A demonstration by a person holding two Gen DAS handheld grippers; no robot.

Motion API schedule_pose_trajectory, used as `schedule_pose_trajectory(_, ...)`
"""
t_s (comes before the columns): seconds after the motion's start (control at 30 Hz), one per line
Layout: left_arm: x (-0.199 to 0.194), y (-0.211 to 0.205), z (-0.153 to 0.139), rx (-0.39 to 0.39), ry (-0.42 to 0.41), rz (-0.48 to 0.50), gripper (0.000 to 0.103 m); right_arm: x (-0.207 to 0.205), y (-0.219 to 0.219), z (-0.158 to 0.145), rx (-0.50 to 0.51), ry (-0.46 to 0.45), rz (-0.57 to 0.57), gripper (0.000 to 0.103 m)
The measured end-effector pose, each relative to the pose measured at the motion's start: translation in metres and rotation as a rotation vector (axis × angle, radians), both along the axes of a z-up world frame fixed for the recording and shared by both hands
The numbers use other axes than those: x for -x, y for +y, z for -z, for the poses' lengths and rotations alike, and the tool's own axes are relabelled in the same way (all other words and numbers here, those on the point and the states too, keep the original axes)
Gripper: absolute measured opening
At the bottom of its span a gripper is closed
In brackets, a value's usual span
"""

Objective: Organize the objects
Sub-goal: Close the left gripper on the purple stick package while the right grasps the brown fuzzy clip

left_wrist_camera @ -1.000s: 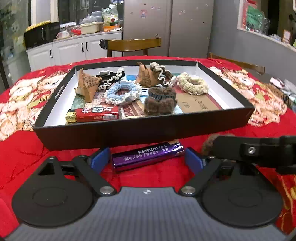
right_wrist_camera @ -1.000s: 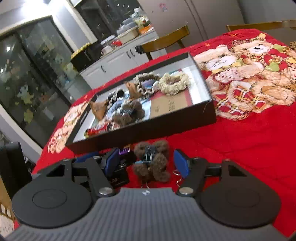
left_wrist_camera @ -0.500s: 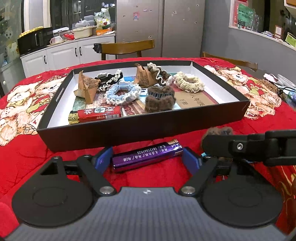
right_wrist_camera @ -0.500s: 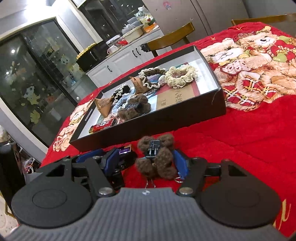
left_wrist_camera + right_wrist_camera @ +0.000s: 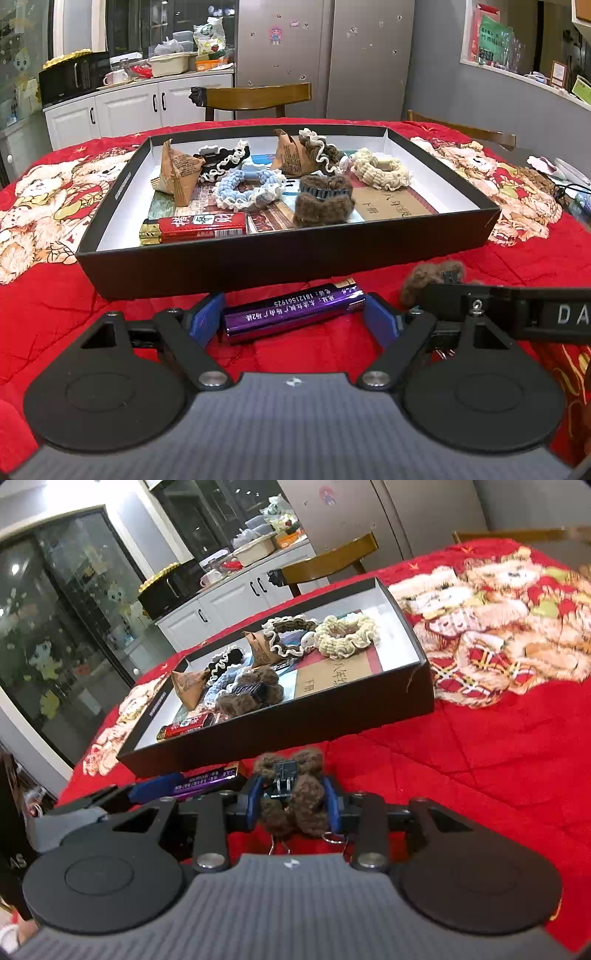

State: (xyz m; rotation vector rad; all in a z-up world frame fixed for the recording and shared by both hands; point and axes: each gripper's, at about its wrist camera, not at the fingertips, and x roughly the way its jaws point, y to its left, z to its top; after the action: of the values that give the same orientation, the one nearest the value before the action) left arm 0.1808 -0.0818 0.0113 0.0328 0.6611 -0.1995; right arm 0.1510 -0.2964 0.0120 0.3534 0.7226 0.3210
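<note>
A purple lighter (image 5: 293, 310) lies on the red blanket just in front of the black tray (image 5: 288, 254). My left gripper (image 5: 293, 321) is open, its blue pads on either side of the lighter. My right gripper (image 5: 293, 801) is shut on a brown furry hair clip (image 5: 291, 794), held low over the blanket. The clip also shows in the left wrist view (image 5: 432, 277), behind the right gripper's finger. The purple lighter shows in the right wrist view (image 5: 205, 778) to the left.
The tray holds a red lighter (image 5: 195, 229), another brown furry clip (image 5: 323, 201), blue (image 5: 247, 186), cream (image 5: 380, 170) and black-white (image 5: 225, 158) scrunchies and paper-wrapped pyramids (image 5: 177, 173). Wooden chairs (image 5: 258, 98) stand behind the table.
My right gripper has closed on the brown clip and lifted it slightly. My left gripper has stayed open around the purple lighter, with the view rising a little.
</note>
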Motion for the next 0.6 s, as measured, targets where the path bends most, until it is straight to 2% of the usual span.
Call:
schedule_pose_trajectory(0.33,0.002,0.003,-0.001,0.019,-0.009,0.000,0.085,0.004,-0.002,-0.007,-0.005,-0.036,0.003,0.036)
schedule_pose_trajectory(0.6,0.010,-0.002,-0.005,-0.014,-0.055,0.001,0.085,0.009,-0.010,-0.017,-0.044,-0.079,0.013,0.036)
